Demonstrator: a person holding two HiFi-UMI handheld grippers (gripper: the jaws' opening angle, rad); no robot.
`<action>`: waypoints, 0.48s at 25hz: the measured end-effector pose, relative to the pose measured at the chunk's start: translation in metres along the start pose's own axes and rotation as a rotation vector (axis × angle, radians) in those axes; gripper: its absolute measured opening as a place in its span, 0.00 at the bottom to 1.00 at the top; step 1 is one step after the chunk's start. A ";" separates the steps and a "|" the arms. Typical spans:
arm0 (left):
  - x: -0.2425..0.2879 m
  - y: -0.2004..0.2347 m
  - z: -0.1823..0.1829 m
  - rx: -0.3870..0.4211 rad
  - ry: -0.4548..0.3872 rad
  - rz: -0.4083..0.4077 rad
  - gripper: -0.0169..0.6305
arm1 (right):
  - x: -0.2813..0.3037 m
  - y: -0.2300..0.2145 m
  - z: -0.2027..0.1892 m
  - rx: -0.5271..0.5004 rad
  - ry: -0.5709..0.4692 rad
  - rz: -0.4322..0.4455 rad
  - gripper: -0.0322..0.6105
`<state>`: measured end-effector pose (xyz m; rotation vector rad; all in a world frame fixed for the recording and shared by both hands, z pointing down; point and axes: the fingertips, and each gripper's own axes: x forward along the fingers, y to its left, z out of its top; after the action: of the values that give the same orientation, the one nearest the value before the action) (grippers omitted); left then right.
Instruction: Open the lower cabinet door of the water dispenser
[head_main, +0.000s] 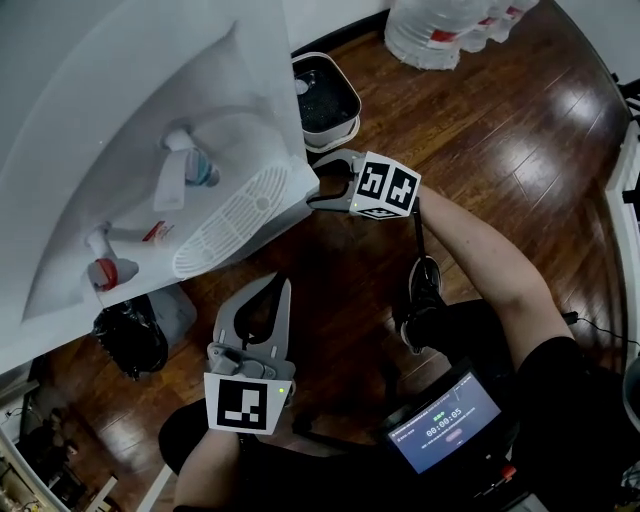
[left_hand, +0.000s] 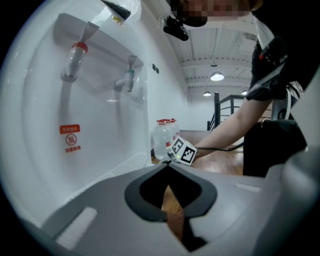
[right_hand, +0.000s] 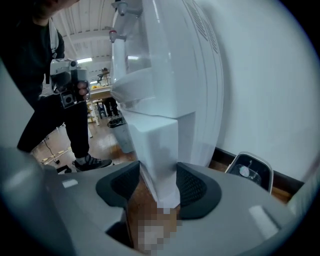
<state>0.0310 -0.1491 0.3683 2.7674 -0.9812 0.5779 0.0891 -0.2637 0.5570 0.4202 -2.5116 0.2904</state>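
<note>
right gripper (head_main: 318, 183) sits open astride the cabinet door (right_hand: 160, 150) edge, left gripper (head_main: 280, 286) shut and empty; a shallow bite could slip off on the pull.

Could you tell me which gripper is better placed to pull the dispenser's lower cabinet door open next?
Right. The right gripper has its jaws apart astride the edge of the lower cabinet door; the left gripper, jaws together, hangs back over the wooden floor, clear of the dispenser.
</note>
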 end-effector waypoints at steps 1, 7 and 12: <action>-0.002 -0.001 0.000 -0.004 -0.001 0.001 0.06 | -0.003 0.006 -0.003 -0.013 0.017 0.004 0.40; -0.019 -0.020 0.002 0.013 -0.014 0.027 0.06 | -0.021 0.052 -0.019 -0.022 0.058 0.019 0.35; -0.044 -0.027 -0.026 -0.102 -0.021 0.148 0.06 | -0.035 0.099 -0.034 0.022 0.080 -0.005 0.34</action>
<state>0.0091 -0.0960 0.3737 2.6328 -1.1936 0.5037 0.0989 -0.1541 0.5534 0.4158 -2.4305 0.3273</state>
